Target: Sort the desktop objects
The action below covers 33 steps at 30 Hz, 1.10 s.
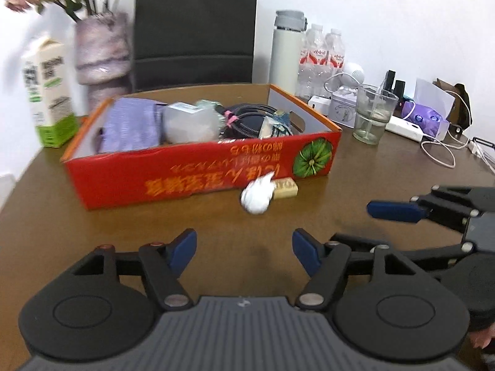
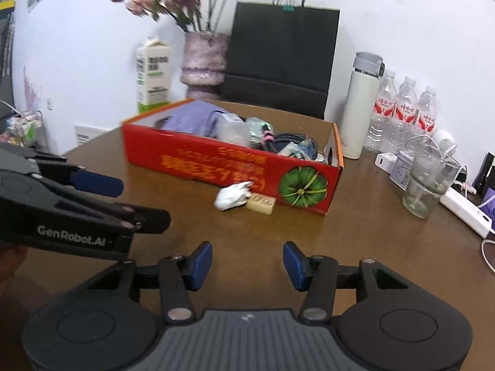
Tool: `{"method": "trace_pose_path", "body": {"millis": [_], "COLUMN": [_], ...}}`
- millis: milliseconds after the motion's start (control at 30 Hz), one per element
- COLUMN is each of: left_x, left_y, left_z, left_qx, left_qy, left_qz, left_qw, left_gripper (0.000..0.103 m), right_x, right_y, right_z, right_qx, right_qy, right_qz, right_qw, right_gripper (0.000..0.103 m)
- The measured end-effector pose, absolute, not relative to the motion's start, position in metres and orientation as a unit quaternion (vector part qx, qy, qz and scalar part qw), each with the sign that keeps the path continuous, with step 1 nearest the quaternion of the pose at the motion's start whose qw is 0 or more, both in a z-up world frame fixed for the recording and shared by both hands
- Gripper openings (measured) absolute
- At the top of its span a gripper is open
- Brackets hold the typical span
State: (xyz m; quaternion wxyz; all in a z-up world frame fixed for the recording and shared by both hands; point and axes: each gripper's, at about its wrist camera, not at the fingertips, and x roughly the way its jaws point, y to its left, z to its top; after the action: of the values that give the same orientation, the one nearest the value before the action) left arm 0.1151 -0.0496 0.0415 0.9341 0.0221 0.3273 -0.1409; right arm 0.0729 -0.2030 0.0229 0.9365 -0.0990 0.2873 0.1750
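A white wall backs a brown wooden desk (image 1: 185,225) crowded along its far edge with a black paper bag (image 2: 281,52), a vase of dried flowers (image 2: 204,61), a milk carton (image 2: 153,75), a flask, water bottles and a drinking glass (image 2: 428,182). In the middle sits the red cardboard box (image 1: 191,176), already holding a purple cloth, a clear tub and coiled cables. Two loose things lie on the desk touching its near wall: a crumpled white paper wad (image 1: 258,196) and, touching it on its right, a small tan block (image 1: 286,188), whose long axis runs along the box wall. From the left tongs (image 1: 244,252) the wad lies at twelve o'clock, almost dead ahead; from the right tongs (image 2: 247,261) it lies at about eleven o'clock, with the block nearer twelve. Both tongs hover low over bare desk, jaws spread wide and holding nothing. They sit side by side, well short of the wad, and neither looks clearly nearer. I judge the left is better lined up for the wad, the right for the block. Either grab needs a straight push forward, then a lift over the box wall just behind.
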Motion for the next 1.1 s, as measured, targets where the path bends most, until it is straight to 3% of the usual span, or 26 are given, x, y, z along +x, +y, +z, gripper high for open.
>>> {"method": "trace_pose_path", "body": {"millis": [233, 300, 333, 367, 433, 700, 800, 833, 1100], "left_x": [0.181, 0.191, 0.194, 0.195, 0.192, 0.176, 0.171, 0.171, 0.149], "left_y": [-0.064, -0.066, -0.066, -0.066, -0.063, -0.026, -0.016, -0.014, -0.007], "left_z": [0.021, 0.017, 0.014, 0.011, 0.01, 0.034, 0.039, 0.041, 0.051], "left_qx": [0.009, 0.003, 0.002, 0.001, 0.0, -0.022, -0.025, -0.025, -0.022], "left_qy": [0.355, 0.357, 0.36, 0.362, 0.351, 0.334, 0.328, 0.328, 0.315], "left_qz": [-0.172, -0.174, -0.177, -0.177, -0.176, -0.147, -0.138, -0.134, -0.111], "left_qw": [0.919, 0.918, 0.916, 0.915, 0.92, 0.931, 0.934, 0.935, 0.942], "left_gripper": [0.059, 0.047, 0.033, 0.025, 0.022, 0.019, 0.019, 0.019, 0.019], "right_x": [0.13, 0.14, 0.143, 0.146, 0.152, 0.171, 0.178, 0.18, 0.164], "right_y": [-0.205, -0.205, -0.205, -0.204, -0.202, -0.182, -0.173, -0.171, -0.169], "right_z": [0.008, 0.005, 0.004, 0.003, 0.0, -0.002, -0.005, -0.006, 0.009], "right_qx": [-0.08, -0.072, -0.069, -0.068, -0.072, -0.078, -0.078, -0.077, -0.057], "right_qy": [0.314, 0.319, 0.32, 0.321, 0.321, 0.319, 0.326, 0.328, 0.31], "right_qz": [0.176, 0.179, 0.181, 0.18, 0.179, 0.186, 0.18, 0.172, 0.163], "right_qw": [0.93, 0.928, 0.927, 0.927, 0.927, 0.926, 0.925, 0.926, 0.935], "right_gripper": [0.049, 0.048, 0.048, 0.048, 0.048, 0.048, 0.04, 0.031, 0.029]}}
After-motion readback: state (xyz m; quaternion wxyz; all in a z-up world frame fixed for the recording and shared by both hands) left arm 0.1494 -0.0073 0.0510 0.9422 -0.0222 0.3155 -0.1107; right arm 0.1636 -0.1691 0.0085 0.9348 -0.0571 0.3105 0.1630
